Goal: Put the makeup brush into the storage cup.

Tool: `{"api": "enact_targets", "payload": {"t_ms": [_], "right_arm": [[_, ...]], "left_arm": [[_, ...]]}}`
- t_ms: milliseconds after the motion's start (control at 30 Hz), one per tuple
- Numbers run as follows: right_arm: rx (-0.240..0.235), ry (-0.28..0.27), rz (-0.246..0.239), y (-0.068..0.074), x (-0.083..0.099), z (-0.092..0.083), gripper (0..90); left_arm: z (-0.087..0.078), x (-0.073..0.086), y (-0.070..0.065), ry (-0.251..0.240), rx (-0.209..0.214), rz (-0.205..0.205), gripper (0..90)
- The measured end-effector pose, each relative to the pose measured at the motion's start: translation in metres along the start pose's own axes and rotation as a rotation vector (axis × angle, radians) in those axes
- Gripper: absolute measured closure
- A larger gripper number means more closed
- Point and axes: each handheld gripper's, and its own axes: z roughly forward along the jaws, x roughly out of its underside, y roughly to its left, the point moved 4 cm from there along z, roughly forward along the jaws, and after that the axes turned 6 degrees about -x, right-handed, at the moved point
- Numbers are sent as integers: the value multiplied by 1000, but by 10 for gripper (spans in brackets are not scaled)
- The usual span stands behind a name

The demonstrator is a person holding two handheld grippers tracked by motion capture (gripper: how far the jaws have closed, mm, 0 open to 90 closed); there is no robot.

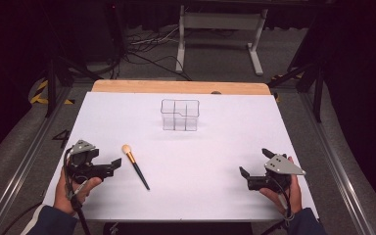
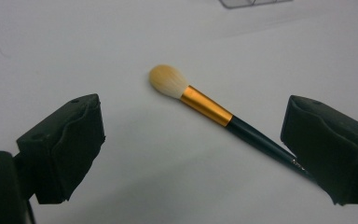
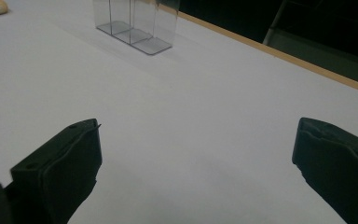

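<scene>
A makeup brush (image 1: 135, 165) with a pale bristle head, gold ferrule and black handle lies flat on the white table sheet (image 1: 186, 147), left of centre. In the left gripper view the brush (image 2: 214, 112) lies ahead between the jaws, its handle end running behind the right jaw. My left gripper (image 1: 110, 166) sits just left of the brush, open and holding nothing. A clear plastic organiser (image 1: 179, 115) with several compartments stands at the back centre, upright; the organiser (image 3: 133, 23) also appears far off in the right gripper view. My right gripper (image 1: 254, 164) rests at the front right, open and holding nothing.
A bare wooden strip (image 1: 176, 87) runs along the table's far edge. Beyond it a white metal stand (image 1: 220, 29) and cables sit on the grey floor. Metal rails (image 1: 24, 147) flank the table on both sides.
</scene>
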Motion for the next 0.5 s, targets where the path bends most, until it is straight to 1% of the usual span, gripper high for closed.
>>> {"api": "enact_targets", "payload": {"t_ms": [67, 133, 200, 233, 300, 333, 367, 400, 433, 467, 500], "right_arm": [[-5, 3, 0, 0, 0, 1, 20], [-13, 14, -5, 0, 1, 2, 20], [-20, 19, -4, 1, 2, 3, 21], [-22, 19, -3, 1, 2, 4, 21], [-25, 24, -3, 1, 2, 5, 21], [-26, 25, -6, 1, 2, 5, 21], [-28, 27, -8, 1, 2, 6, 21], [-31, 28, -7, 2, 2, 6, 21], [-31, 31, -8, 2, 2, 7, 21], [-32, 32, -9, 2, 2, 7, 21], [-36, 32, -9, 3, 2, 7, 22]], "left_arm": [[7, -4, -4, 73, -11, -26, 68], [14, -8, -7, 157, -6, -44, 61], [19, -14, -9, 222, -5, -57, 60], [21, -17, -9, 247, 0, -57, 59], [26, -24, -8, 307, 5, -94, 60], [30, -27, -7, 349, 8, -116, 60], [33, -29, -7, 375, 9, -135, 60], [36, -30, -6, 389, 19, -161, 60], [40, -31, -6, 414, 26, -190, 58], [43, -31, -6, 442, 34, -210, 54], [47, -32, -5, 460, 24, -225, 54]]}}
